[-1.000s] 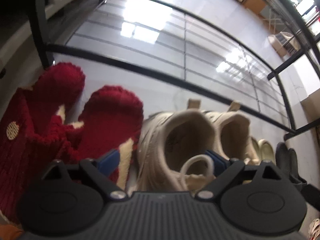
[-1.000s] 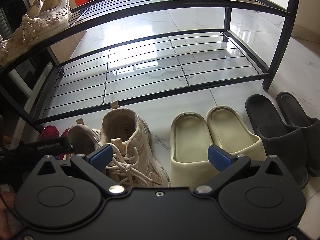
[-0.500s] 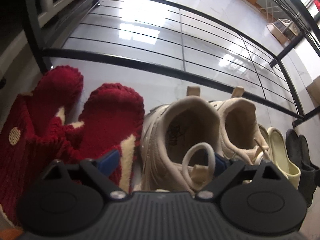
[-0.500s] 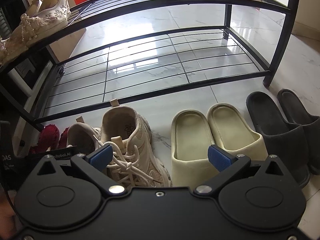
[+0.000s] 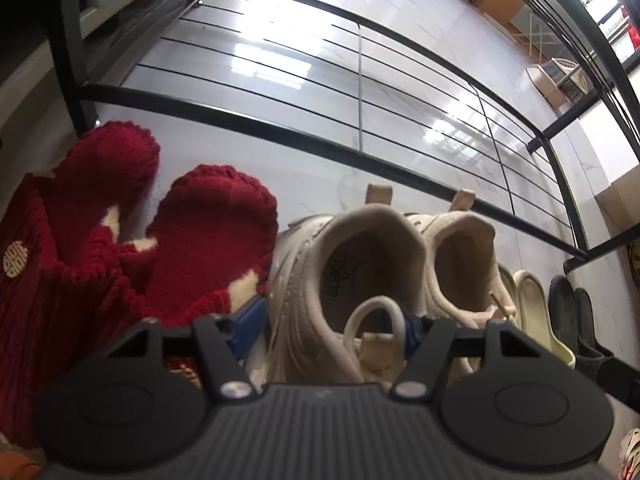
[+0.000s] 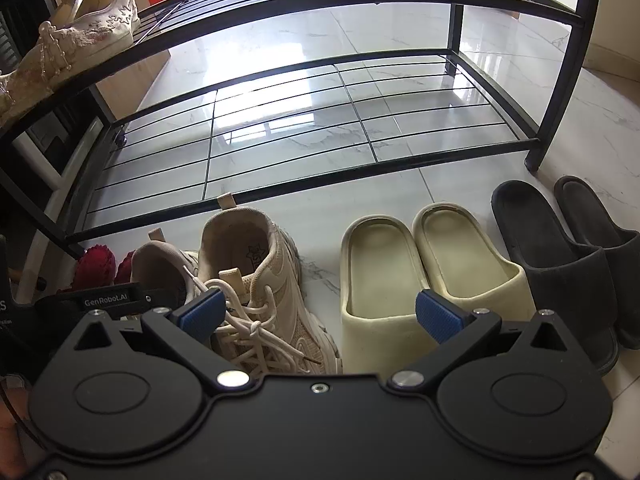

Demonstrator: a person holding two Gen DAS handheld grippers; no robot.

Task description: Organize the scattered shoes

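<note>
A row of shoes stands on the floor before a black wire rack [image 6: 360, 184]: red knit slippers [image 5: 208, 248], beige sneakers [image 5: 360, 264], cream slides [image 6: 400, 264], dark slides [image 6: 560, 248]. My left gripper [image 5: 332, 324] is open, its jaws on either side of the left sneaker's outer wall, one pad inside the shoe behind a lace loop. Whether the pads touch the wall I cannot tell. My right gripper [image 6: 320, 316] is open and empty, above the right sneaker [image 6: 256, 280] and the near cream slide.
A white embroidered shoe [image 6: 80, 36] sits on the rack's upper shelf at left. The left gripper's body [image 6: 108, 300] shows beside the sneakers in the right wrist view. Another shoe [image 5: 630, 456] lies at the lower right edge of the left wrist view.
My left gripper has moved forward and lower over the left sneaker, one jaw now inside the opening. My right gripper has crept slightly forward.
</note>
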